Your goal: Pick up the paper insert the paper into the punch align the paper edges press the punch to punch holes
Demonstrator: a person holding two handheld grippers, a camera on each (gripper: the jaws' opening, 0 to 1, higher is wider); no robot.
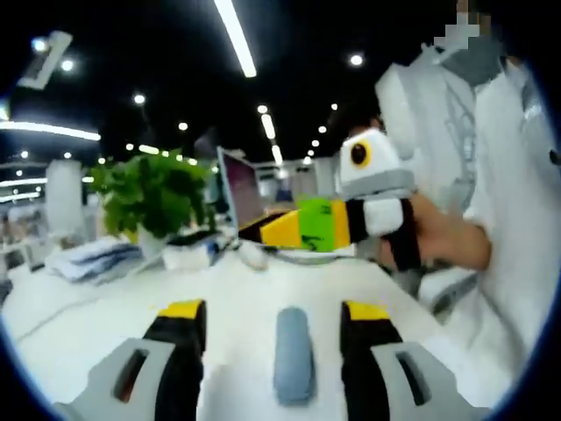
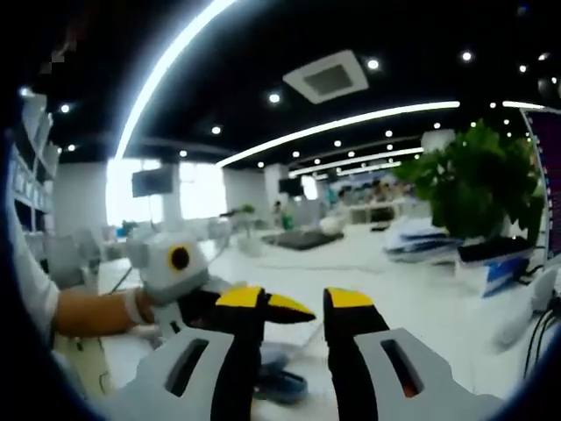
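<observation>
Two grippers hover with spread, empty jaws: the left gripper (image 1: pixel 273 317) over a blue-grey oblong punch (image 1: pixel 292 353) between its jaws, the right gripper (image 2: pixel 294 303) raised. No paper is held or inserted, so judging from this every step remains.

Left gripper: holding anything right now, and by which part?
Nothing. The left gripper stands open above the white table; the blue-grey oblong object lies between its yellow-tipped black jaws, apparently untouched.

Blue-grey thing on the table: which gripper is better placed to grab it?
Probably left. The blue-grey thing lies on the white table, right between the open jaws of the left gripper, while the right gripper is held up off the table, farther away.
</observation>
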